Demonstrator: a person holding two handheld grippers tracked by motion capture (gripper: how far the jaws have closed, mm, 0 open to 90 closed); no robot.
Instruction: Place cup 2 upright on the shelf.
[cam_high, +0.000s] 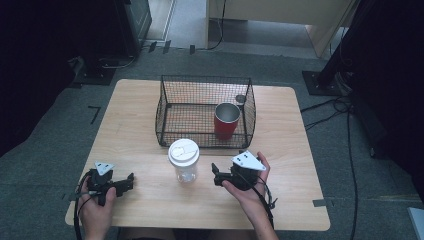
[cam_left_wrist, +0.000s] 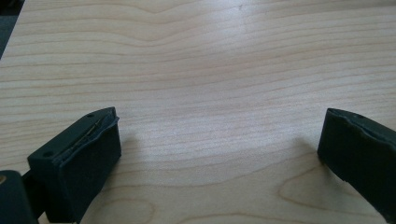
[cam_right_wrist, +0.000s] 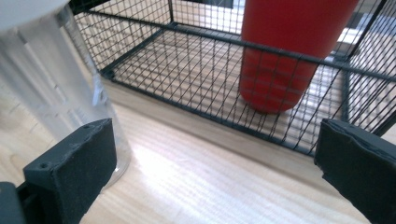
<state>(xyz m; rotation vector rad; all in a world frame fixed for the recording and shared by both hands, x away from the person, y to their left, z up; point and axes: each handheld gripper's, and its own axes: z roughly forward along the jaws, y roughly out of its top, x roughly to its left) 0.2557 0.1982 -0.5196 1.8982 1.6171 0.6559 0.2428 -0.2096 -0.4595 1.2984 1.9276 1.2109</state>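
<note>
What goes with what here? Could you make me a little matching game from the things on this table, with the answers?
Things:
1. red cup
2. clear cup
3. left gripper
4. right gripper

Places:
A. over bare wood, near the table's front left corner
B. inside the wire basket
C. just right of the clear cup, jaws open
D. in front of the basket, white lid on

Pairs: 1-B, 2-D, 3-A, 4-C

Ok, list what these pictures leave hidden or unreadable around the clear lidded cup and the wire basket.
- Clear plastic cup with white lid: right gripper view's top-left edge cuts its lid off.
- Red metal cup: same view's top edge hides its rim.
- Small dark round thing behind the black wire basket: high view, too small and mesh-screened to identify.
</note>
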